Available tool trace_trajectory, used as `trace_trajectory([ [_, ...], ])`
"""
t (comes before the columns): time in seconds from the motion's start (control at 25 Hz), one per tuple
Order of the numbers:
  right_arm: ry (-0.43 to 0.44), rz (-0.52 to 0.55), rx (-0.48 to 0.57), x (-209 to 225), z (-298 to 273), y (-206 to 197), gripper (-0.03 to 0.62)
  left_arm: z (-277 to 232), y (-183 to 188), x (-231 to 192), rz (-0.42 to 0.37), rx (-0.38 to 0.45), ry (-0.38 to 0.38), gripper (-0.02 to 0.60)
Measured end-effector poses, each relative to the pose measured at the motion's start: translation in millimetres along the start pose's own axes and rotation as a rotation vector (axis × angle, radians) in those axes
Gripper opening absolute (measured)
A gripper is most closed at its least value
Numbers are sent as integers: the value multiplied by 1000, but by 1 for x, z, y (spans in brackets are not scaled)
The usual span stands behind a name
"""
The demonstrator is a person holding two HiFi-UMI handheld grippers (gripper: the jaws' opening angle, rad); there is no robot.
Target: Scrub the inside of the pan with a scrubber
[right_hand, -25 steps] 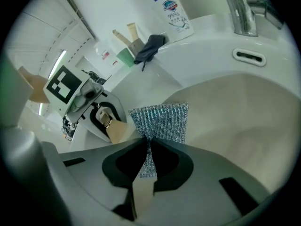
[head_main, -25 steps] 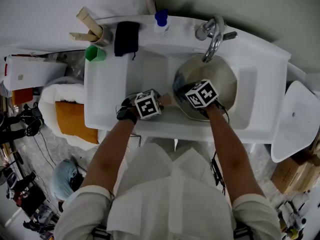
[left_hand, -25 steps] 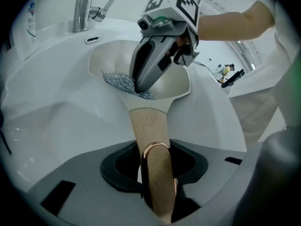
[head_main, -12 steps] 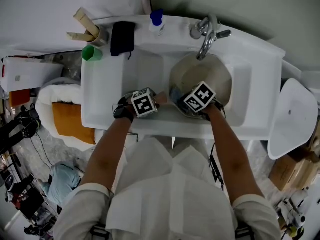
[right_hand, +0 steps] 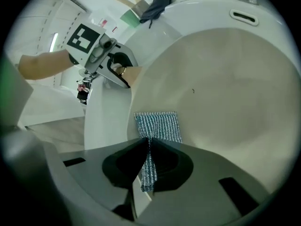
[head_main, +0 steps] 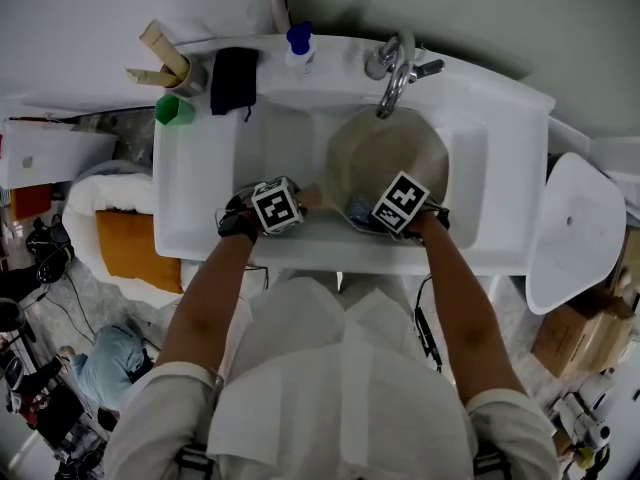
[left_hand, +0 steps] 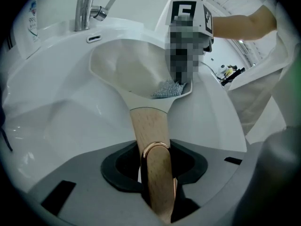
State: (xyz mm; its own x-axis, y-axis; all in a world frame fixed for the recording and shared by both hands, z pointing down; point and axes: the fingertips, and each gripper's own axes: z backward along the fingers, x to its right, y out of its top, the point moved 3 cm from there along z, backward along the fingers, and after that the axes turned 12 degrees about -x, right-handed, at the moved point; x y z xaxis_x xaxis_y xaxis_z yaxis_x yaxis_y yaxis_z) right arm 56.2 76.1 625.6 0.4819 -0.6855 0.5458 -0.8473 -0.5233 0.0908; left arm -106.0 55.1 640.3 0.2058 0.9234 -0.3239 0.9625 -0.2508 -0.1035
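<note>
A pale round pan lies in the white sink under the tap. Its wooden handle points toward me, and my left gripper is shut on it, also seen in the head view as the left gripper. My right gripper is shut on a blue-grey knitted scrubber, whose free end lies flat against the pan's inside close to the near-left rim. In the left gripper view the scrubber sits just inside the rim beside the handle's root. The right gripper hangs over the pan's near edge.
A chrome tap arches over the pan's far side. On the sink's back ledge stand a blue-capped bottle, a black cloth, a green cup and a holder with wooden tools. A white lid-like piece lies at the right.
My right gripper has dragged the scrubber across the pan's inside toward the near rim and has tilted. My left gripper has kept its hold on the handle in the same place.
</note>
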Motion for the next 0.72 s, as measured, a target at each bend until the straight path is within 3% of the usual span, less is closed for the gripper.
trace_trajectory([
  [0.44, -10, -23, -86, 20, 5, -38, 28, 1, 1, 0, 3, -1, -6, 155],
  [0.72, -135, 16, -199, 38, 14, -49, 26, 0, -1, 1, 11, -7, -10, 153],
])
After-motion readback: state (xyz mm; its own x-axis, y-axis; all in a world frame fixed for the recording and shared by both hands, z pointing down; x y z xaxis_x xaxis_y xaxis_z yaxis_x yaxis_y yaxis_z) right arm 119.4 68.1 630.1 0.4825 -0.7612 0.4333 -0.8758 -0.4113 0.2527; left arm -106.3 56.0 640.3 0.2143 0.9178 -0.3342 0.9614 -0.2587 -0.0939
